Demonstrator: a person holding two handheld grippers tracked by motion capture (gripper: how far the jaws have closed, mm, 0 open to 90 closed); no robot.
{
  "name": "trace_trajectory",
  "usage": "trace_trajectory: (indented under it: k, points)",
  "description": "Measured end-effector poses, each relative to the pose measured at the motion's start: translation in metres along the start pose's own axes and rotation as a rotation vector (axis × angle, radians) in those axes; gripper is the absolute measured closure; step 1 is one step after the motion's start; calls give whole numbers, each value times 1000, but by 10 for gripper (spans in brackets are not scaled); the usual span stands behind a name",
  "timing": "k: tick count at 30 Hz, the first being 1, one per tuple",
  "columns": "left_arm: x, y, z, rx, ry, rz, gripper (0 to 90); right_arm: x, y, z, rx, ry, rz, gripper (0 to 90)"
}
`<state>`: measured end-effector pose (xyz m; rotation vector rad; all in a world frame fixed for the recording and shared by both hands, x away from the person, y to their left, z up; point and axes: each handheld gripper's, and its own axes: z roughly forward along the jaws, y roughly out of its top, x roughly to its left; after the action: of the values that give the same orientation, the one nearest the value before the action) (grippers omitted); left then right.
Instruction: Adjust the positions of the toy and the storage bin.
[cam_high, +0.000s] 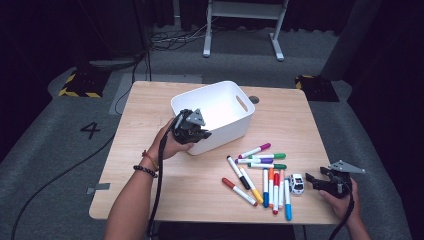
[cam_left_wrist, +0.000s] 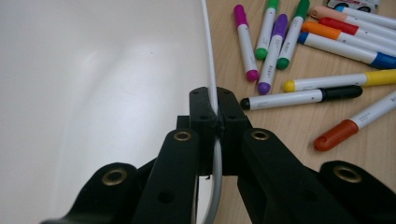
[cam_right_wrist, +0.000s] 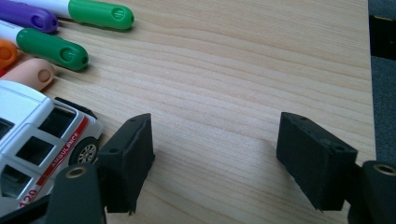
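A white plastic bin stands mid-table, and my left gripper is shut on its near rim. In the left gripper view the thin white bin rim runs up between the closed jaws of that gripper. Several coloured markers lie scattered to the right of the bin, seen again as markers in the left gripper view. A small white toy ambulance sits beside them. My right gripper rests open just right of the toy ambulance, with bare wood between the jaws of that gripper.
The wooden table has free surface at the left and front left. Its right edge runs close to my right gripper. Green and purple marker caps lie beyond the ambulance. Grey carpet surrounds the table.
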<state>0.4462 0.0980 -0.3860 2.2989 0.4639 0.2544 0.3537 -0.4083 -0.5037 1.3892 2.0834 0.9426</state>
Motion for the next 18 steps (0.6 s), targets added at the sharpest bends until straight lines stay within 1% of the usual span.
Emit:
trace_trajectory:
  k: [1, 2, 3, 4, 5, 7, 8, 9, 10, 11, 12, 14, 16, 17, 18]
  points:
    - [-1, 0, -2, 21, -11, 21, 875, 0, 0, 0, 0, 0, 0, 275]
    - [-5, 0, -1, 8, -8, 12, 875, 0, 0, 0, 0, 0, 0, 275]
    - [-5, 0, -1, 8, -8, 12, 875, 0, 0, 0, 0, 0, 0, 275]
    - [-10, -1, -2, 2, -16, 22, 875, 0, 0, 0, 1, 0, 0, 275]
    - [-13, -1, -2, -1, -20, 21, 875, 0, 0, 0, 0, 0, 0, 275]
    - [-17, -2, -3, -1, -31, 35, 875, 0, 0, 0, 0, 0, 0, 275]
    - [-19, -2, -3, 9, -31, 56, 875, 0, 0, 0, 0, 0, 0, 275]
    - [-22, -1, -4, 16, -43, 57, 875, 0, 0, 0, 0, 0, 0, 275]
    - [-24, -1, -3, 18, -33, 82, 874, 0, 0, 0, 0, 0, 0, 275]
    - [-26, 0, -3, 20, -36, 85, 873, 0, 0, 0, 0, 0, 0, 275]
    - [-29, 0, -3, 22, -42, 78, 871, 0, 0, 0, 0, 0, 0, 275]
    - [-30, 0, -3, 19, -41, 84, 869, 0, 0, 0, 1, 1, 0, 275]
    - [-34, 0, -3, 17, -24, 94, 869, 0, 0, 0, 0, 1, 0, 275]
    - [-35, 1, -3, 17, -32, 83, 864, 0, 0, 0, 0, 1, 0, 275]
    - [-36, 1, -3, 10, -14, 85, 859, 0, 0, 0, 0, 0, 0, 275]
